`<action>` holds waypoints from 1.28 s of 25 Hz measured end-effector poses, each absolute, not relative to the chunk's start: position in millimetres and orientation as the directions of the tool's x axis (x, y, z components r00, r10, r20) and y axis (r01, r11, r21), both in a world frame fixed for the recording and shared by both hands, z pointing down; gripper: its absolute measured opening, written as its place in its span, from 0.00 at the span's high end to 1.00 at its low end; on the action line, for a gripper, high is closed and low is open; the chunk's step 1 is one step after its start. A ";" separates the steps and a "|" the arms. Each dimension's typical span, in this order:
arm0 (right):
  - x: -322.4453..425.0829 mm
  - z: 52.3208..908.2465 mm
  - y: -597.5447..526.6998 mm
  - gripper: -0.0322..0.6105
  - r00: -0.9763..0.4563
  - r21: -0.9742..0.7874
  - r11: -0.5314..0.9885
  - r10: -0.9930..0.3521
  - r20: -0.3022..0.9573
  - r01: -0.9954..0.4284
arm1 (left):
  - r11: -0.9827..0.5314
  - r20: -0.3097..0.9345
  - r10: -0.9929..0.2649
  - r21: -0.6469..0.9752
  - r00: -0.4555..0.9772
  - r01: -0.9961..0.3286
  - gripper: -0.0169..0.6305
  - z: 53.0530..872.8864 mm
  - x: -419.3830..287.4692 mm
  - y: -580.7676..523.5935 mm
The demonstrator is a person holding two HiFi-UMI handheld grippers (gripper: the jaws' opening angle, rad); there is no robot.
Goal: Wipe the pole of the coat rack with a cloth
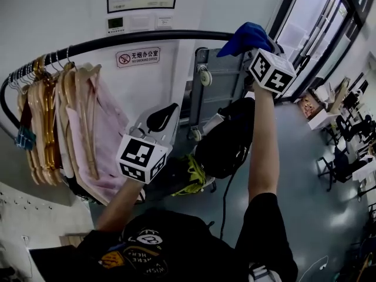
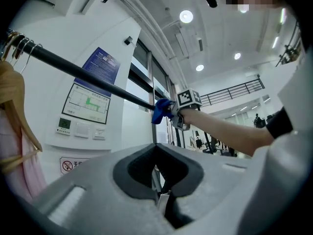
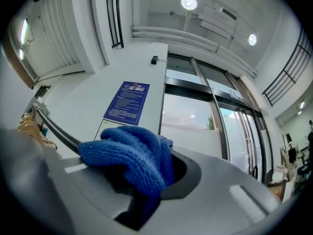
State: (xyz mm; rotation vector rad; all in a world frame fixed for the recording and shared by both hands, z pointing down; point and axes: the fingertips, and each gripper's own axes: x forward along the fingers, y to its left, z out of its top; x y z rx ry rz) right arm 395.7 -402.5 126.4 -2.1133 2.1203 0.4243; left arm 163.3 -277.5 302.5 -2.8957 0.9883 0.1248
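Observation:
The coat rack's black pole point(image 1: 147, 39) runs along the white wall and curves down at the left. In the head view my right gripper point(image 1: 254, 44) is raised to the pole's right end and is shut on a blue cloth point(image 1: 247, 35) that lies bunched against the pole. The right gripper view shows the cloth point(image 3: 134, 155) filling the jaws, with the pole point(image 3: 58, 131) behind it. My left gripper point(image 1: 163, 117) hangs lower, below the pole, shut and empty. From the left gripper view, the pole point(image 2: 88, 75), cloth point(image 2: 160, 110) and my outstretched right arm are ahead.
Wooden hangers point(image 1: 47, 110) and a pink garment point(image 1: 94, 134) crowd the pole's left part. A grey metal trolley point(image 1: 220, 81) and a black bag point(image 1: 226, 137) stand below the right end. A no-smoking sign point(image 1: 138, 56) is on the wall. Glass doors lie to the right.

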 end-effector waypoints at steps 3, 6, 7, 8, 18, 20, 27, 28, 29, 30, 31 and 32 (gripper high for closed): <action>344.8 127.3 -397.8 0.87 -0.092 0.178 0.042 -0.956 -0.280 -0.983 | -0.791 -0.101 -0.603 -0.055 0.791 -0.610 0.98 297.8 157.7 -281.1; 267.6 128.7 -392.0 0.87 -0.192 0.261 0.120 -0.943 -0.270 -0.958 | -0.765 -0.126 -0.628 -0.084 0.768 -0.639 0.98 285.2 138.5 -285.3; 238.3 130.3 -389.6 0.87 -0.234 0.281 0.158 -0.936 -0.263 -0.947 | -0.748 -0.141 -0.644 -0.094 0.752 -0.657 0.98 279.8 127.9 -286.9; 209.3 131.9 -387.2 0.87 -0.274 0.297 0.195 -0.927 -0.255 -0.935 | -0.731 -0.154 -0.660 -0.098 0.736 -0.676 0.98 274.9 116.4 -288.7; -7.6 136.7 -372.6 0.87 -0.486 0.517 0.335 -0.854 -0.186 -0.787 | -0.630 -0.156 -0.760 -0.060 0.630 -0.775 0.98 275.3 39.4 -302.4; -29.0 137.1 -369.2 0.87 -0.503 0.559 0.332 -0.845 -0.181 -0.760 | -0.628 -0.151 -0.763 -0.058 0.628 -0.776 0.98 276.3 38.5 -304.5; 39.6 139.3 -376.2 0.86 -0.469 0.458 0.343 -0.861 -0.197 -0.820 | -0.675 -0.136 -0.727 -0.036 0.673 -0.737 0.98 283.0 57.0 -304.5; 64.7 137.4 -380.5 0.86 -0.447 0.422 0.336 -0.873 -0.196 -0.842 | -0.683 -0.135 -0.720 -0.036 0.681 -0.730 0.98 283.0 62.8 -304.3; 92.3 135.2 -385.1 0.86 -0.419 0.386 0.324 -0.887 -0.194 -0.864 | -0.691 -0.135 -0.713 -0.036 0.689 -0.722 0.98 282.9 68.8 -304.1; 121.6 132.9 -389.3 0.86 -0.386 0.354 0.304 -0.902 -0.191 -0.884 | -0.699 -0.135 -0.705 -0.036 0.696 -0.714 0.98 282.6 75.0 -304.0; 152.2 131.1 -393.0 0.86 -0.349 0.329 0.276 -0.918 -0.187 -0.903 | -0.706 -0.136 -0.698 -0.034 0.703 -0.707 0.98 282.3 81.1 -303.9; 183.1 129.7 -396.2 0.86 -0.311 0.307 0.246 -0.933 -0.182 -0.919 | -0.713 -0.139 -0.691 -0.031 0.710 -0.700 0.98 282.1 87.3 -303.9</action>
